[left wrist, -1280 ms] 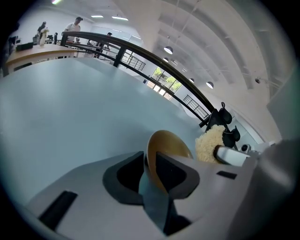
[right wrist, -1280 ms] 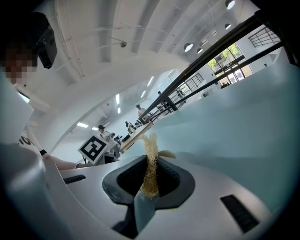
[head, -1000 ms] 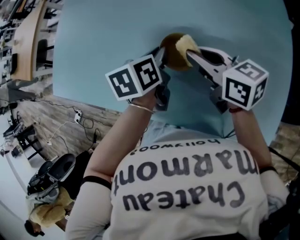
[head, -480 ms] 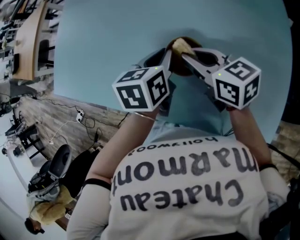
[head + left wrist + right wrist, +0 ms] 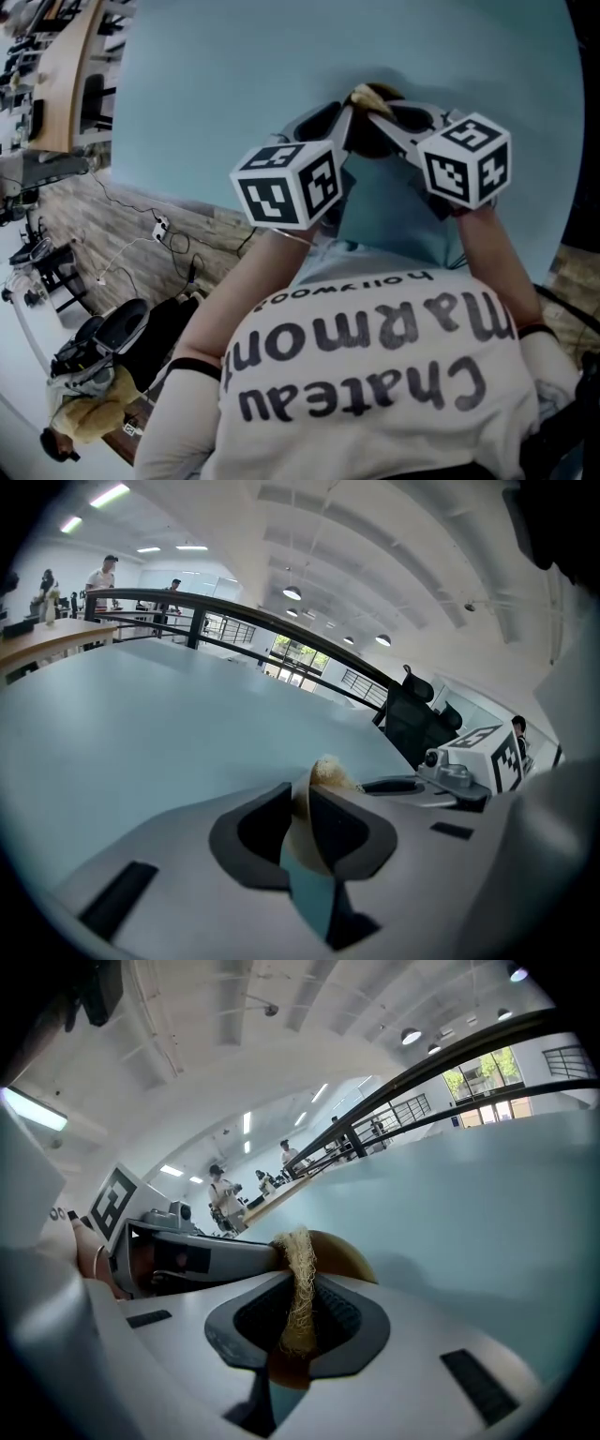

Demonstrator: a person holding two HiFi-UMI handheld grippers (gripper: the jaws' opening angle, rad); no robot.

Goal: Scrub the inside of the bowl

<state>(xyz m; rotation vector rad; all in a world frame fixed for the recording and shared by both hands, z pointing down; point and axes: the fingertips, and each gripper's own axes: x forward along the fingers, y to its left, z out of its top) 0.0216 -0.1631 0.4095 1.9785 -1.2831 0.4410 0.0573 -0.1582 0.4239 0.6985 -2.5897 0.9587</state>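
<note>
My right gripper (image 5: 298, 1314) is pinching the fibrous scrubber (image 5: 300, 1260), whose free end pokes past the jaws towards the brown bowl (image 5: 343, 1249). The bowl is up off the pale blue tabletop (image 5: 234, 84), at its far middle, held between the two grippers. My left gripper (image 5: 301, 799) has the bowl's thin rim between its jaws. They have just been opening, though the pads look to touch the wall on both sides. I judge that grip too light for scrubbing, so I should firm it first. I should also tilt the bowl's mouth to the right, push the scrubber down the inner wall and sweep in circles. Pressure should stay moderate, or the bowl may twist out.
</note>
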